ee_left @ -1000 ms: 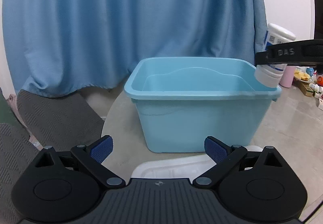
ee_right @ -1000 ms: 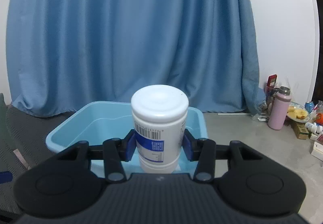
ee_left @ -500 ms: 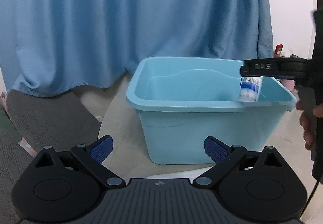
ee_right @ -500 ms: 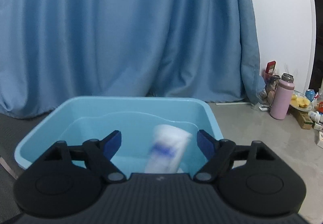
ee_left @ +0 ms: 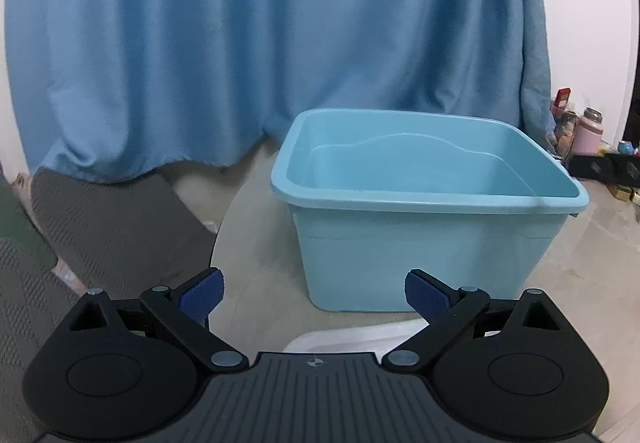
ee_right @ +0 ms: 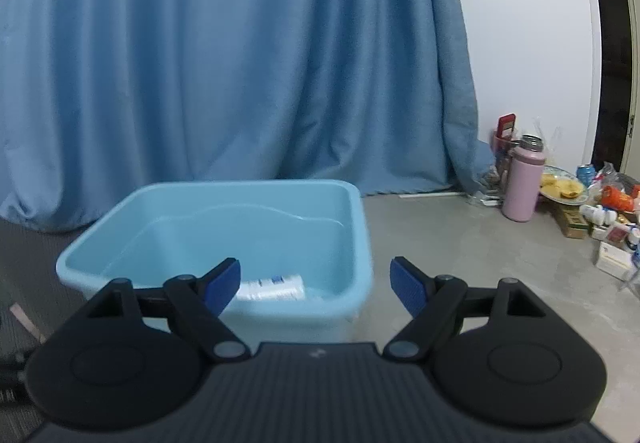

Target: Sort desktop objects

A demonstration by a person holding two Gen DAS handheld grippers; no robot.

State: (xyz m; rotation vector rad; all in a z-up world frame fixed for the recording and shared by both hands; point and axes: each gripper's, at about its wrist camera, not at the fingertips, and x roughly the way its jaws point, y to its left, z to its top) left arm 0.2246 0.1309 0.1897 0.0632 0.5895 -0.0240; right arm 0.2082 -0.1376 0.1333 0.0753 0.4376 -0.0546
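A light blue plastic tub point(ee_left: 432, 199) stands on a round pale table point(ee_left: 256, 243); it also shows in the right wrist view point(ee_right: 216, 195). A white bottle with a blue label point(ee_right: 272, 286) lies on its side on the tub's floor, seen only in the right wrist view. My right gripper point(ee_right: 316, 287) is open and empty, above the tub's near rim. My left gripper point(ee_left: 314, 295) is open and empty, in front of the tub and to its left. A white object point(ee_left: 352, 339) lies on the table just below the left gripper.
A blue curtain point(ee_right: 224, 55) hangs behind the tub. A pink flask point(ee_right: 522, 179), a plate of food and several small boxes and packets point(ee_right: 600, 211) sit on the floor at the right. Grey patterned upholstery point(ee_left: 80, 227) lies left of the table.
My right gripper opened and let the white bottle go; it dropped into the tub and now lies on its side. The right gripper drew back. The left gripper shifted left.
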